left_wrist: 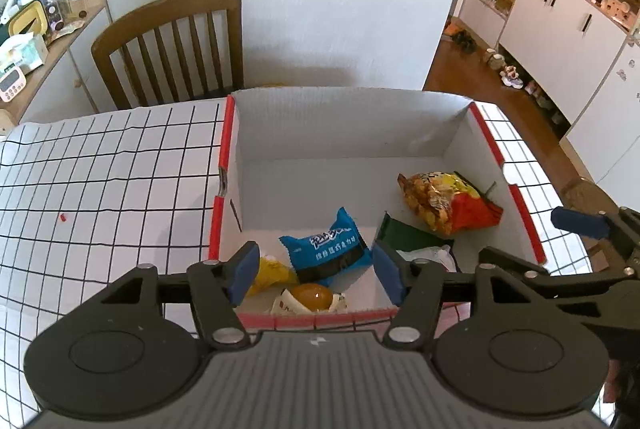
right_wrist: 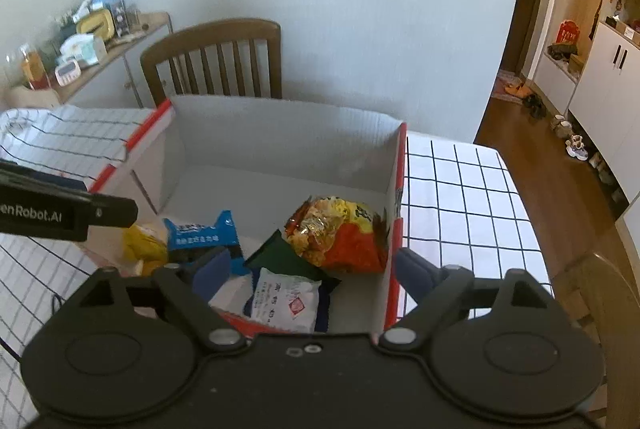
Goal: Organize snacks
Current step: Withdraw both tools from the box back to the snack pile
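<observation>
A: How many snacks lie in the white cardboard box with red edges [left_wrist: 448, 133]?

B: Six can be counted. One blue wrapped snack with white lettering [left_wrist: 326, 247], one crinkled orange, red and yellow bag of chips [left_wrist: 444, 203], one dark green packet [left_wrist: 408, 233], one white sachet with a red stamp [right_wrist: 286, 299], one yellow packet [left_wrist: 270, 271] and one round amber jelly cup [left_wrist: 312, 295] sitting on a white wrapper. Whether anything is hidden under them cannot be told.

A: And the tools?

B: Two. The left gripper [left_wrist: 316, 273] shows its black frame and two blue pads, which stand apart with nothing pressed between them. The right gripper [right_wrist: 308, 265] is spread wider, also holding nothing.

A: Where do the snacks lie relative to them?

B: In the left wrist view the blue wrapped snack lies on the box floor seen between the left gripper's pads, and the jelly cup just below it, at the near wall. The yellow packet sits beside the left pad. In the right wrist view the white sachet and the green packet lie between the right gripper's pads, and the chip bag rests just beyond them, against the right wall.

A: What surrounds the box?

B: One table with a white cloth of black grid lines [left_wrist: 100, 169], and one brown wooden slatted chair [left_wrist: 176, 45] behind it, against the pale wall.
</observation>
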Demonstrator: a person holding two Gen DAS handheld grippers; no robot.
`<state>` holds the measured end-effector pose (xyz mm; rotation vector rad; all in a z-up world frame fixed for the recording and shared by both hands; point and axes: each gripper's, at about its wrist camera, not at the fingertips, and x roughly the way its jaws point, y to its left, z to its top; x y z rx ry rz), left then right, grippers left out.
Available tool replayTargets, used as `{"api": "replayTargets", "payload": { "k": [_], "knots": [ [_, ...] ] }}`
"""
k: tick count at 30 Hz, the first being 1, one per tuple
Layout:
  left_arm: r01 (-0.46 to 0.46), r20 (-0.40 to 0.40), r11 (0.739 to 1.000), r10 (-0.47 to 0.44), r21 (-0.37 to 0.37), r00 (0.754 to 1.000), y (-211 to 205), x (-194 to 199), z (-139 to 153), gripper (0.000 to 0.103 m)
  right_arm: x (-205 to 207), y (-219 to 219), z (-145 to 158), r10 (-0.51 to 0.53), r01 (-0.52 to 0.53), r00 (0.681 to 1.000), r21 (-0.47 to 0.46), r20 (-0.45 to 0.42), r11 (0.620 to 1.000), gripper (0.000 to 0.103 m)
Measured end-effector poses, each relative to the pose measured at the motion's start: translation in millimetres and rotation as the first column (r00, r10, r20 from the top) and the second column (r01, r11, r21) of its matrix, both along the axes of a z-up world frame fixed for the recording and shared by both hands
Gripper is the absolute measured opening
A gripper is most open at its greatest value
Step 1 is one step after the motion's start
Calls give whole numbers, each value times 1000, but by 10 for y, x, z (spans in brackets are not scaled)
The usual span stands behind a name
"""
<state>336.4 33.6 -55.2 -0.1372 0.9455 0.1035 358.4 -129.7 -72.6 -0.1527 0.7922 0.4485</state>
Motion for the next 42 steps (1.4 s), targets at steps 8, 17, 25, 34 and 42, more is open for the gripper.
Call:
{"api": "replayTargets", "payload": {
  "k": [8, 17, 25, 34, 42],
  "knots": [
    [11, 53, 1000, -11, -3, 999, -19, -383, 251, 64, -339, -212, 263, -13, 9, 999, 81, 49, 997, 98],
    [46, 115, 999, -44, -8, 992, -104, -839, 456, 75, -777, -291, 462, 35, -46, 995, 133, 88, 990, 101],
    [63, 130, 998, -60, -21, 990, -111, -1230, 469, 80, -1182, -371, 534, 68, -86, 991, 155, 117, 984, 103],
    [55, 83, 997, -50, -51, 995, -82, -1579, 247, 85, -1495, -434, 331, 66, -76, 996, 176, 66, 981, 103],
    [42, -19, 997, -43, -57, 999, -125, -1756, -135, 85, -1633, -547, -90, 18, -3, 998, 224, -65, 975, 103]
  ]
}}
